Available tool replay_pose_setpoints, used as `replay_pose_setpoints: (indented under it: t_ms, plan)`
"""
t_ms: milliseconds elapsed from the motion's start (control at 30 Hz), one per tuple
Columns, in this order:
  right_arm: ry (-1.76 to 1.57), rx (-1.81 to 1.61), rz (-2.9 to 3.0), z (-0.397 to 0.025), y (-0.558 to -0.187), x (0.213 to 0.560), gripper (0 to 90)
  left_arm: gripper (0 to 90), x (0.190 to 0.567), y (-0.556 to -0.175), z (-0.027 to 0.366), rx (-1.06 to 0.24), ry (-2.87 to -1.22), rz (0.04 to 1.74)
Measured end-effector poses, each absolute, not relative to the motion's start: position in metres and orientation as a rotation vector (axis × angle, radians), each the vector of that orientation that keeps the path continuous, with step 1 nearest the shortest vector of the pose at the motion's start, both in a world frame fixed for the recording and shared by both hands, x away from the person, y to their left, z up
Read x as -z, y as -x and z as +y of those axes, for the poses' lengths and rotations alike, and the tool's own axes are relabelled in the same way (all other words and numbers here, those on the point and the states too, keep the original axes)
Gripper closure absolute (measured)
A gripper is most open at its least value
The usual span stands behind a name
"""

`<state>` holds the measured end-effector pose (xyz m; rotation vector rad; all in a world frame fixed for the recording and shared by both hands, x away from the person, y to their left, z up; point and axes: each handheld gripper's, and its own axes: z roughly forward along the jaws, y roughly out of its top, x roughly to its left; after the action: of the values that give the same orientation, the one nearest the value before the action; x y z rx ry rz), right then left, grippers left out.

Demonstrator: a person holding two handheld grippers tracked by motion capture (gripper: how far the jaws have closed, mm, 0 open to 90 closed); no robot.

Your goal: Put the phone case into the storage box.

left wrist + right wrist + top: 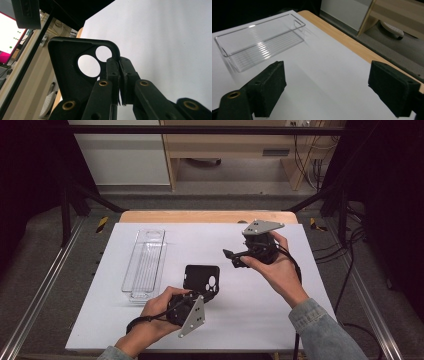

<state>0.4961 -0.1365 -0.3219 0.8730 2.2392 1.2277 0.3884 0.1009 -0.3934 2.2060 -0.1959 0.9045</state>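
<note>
At far left of the white table (280,310), a clear tray (145,262), long and narrow, lying flat with its short end toward the far edge; seen again in the right gripper view (262,42), ribbed floor, a slot handle in its far end wall. Just right of the tray and apart from it, a black phone case (200,279), with round camera holes near its right near corner. At that near corner, the left gripper (206,295), held low in the left hand (155,312), grey plate facing the near edge. In the left gripper view, the 2 jaws pressed together on the case's rim beside the 2 round holes, the case (67,65) pinched at its edge (119,75), inner side toward the camera. Cannot tell whether the case lies flat or is tipped up off the table. Farther right and well apart, the right gripper (229,256), raised above the table in the right hand (272,265), grey plate on top, pointing left toward the tray. In the right gripper view, the 2 padded jaws spread wide (327,90), nothing between them but bare white table, the wooden table edge (352,45) running beyond. At the bottom right, a denim sleeve (320,330).
</note>
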Motion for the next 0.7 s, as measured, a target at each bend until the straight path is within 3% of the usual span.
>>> replay_pose_setpoints:
  t_ms: [367,700]
  plan:
    - [-0.865,-1.226,2.176,-0.150,-0.479,0.328,14.1,86.9,0.381,-0.393,0.114,-0.948,-2.155,-0.124]
    - [-0.884,-1.314,1.997,-0.165,-0.459,0.362,11.3,86.9,0.372,-0.398,0.127,-0.967,-2.108,-0.061]
